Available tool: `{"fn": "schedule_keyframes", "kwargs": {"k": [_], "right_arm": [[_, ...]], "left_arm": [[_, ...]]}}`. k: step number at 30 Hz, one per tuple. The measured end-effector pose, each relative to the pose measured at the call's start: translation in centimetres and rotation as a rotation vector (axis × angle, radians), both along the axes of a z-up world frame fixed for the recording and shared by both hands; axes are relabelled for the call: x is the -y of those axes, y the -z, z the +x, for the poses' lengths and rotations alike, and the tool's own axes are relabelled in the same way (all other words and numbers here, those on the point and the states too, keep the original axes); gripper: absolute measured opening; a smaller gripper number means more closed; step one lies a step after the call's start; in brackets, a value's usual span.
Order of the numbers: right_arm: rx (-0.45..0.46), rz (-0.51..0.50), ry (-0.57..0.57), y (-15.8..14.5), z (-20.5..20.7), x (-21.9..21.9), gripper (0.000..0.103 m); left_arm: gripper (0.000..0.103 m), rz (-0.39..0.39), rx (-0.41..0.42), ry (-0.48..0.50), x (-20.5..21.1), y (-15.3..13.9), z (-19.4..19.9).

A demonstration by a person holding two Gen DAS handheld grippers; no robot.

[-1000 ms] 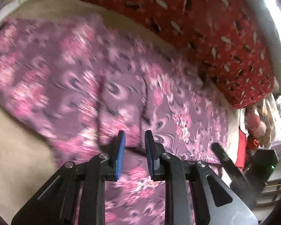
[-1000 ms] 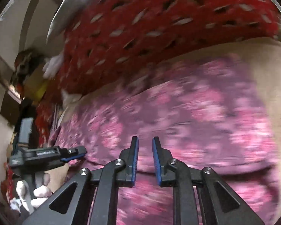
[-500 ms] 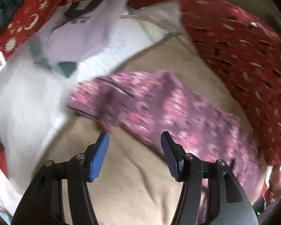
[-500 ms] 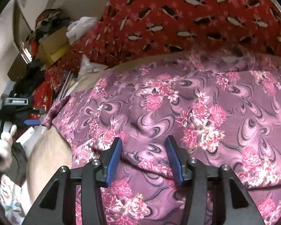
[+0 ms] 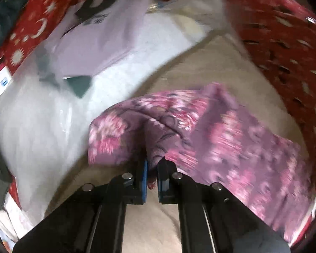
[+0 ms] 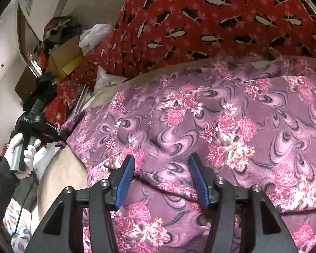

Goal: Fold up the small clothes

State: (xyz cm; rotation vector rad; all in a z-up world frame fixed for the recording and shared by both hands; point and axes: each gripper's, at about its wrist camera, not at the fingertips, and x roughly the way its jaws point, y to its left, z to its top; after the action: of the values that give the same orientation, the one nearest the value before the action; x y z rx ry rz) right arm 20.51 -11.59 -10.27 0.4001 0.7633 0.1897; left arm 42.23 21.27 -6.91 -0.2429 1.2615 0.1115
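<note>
A purple garment with pink flowers (image 5: pixel 231 132) lies spread on a beige surface (image 5: pixel 153 221); it fills the right wrist view (image 6: pixel 221 116). My left gripper (image 5: pixel 152 174) is shut on the garment's left end, the cloth bunched up between its blue pads. The same gripper shows at the far left of the right wrist view (image 6: pixel 52 136), held by a white-gloved hand at the cloth's corner. My right gripper (image 6: pixel 161 170) is open, its fingers standing over a fold at the near edge of the garment, with nothing in it.
A red patterned blanket (image 6: pixel 200 21) lies along the far side. White plastic-wrapped packages (image 5: pixel 73 73) with a lilac folded item (image 5: pixel 107 33) sit to the left of the garment. Boxes and bags (image 6: pixel 67 48) pile up at the far left corner.
My left gripper swung to the garment's left end, opened, and has now closed on the cloth there. My right gripper opened wide and stays over the near fold.
</note>
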Motion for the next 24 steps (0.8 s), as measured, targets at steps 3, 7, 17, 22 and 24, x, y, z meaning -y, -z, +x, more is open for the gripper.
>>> {"fn": "schedule_keyframes", "kwargs": {"k": [3,7,17,22,24], "right_arm": [[-0.003,0.003,-0.001,0.0,0.0,0.0,0.056],[-0.026,-0.003,-0.004,-0.3,0.3,0.0,0.056],[-0.063,-0.112,0.023,-3.0,-1.9,3.1,0.056],[-0.071,-0.234,0.166,-3.5,-4.7,8.2,0.057],[-0.095,-0.248,0.215,-2.8,-5.8,10.5,0.058]], "left_arm": [[0.005,-0.105,0.005,0.069,2.2,-1.9,-1.2],[0.005,-0.278,-0.002,0.143,5.4,-4.5,-3.2],[0.005,-0.486,-0.054,0.324,17.0,-8.6,-7.0],[0.005,-0.524,-0.087,0.437,24.9,-8.8,-8.9],[0.005,-0.535,-0.105,0.472,27.8,-8.3,-9.6]]}}
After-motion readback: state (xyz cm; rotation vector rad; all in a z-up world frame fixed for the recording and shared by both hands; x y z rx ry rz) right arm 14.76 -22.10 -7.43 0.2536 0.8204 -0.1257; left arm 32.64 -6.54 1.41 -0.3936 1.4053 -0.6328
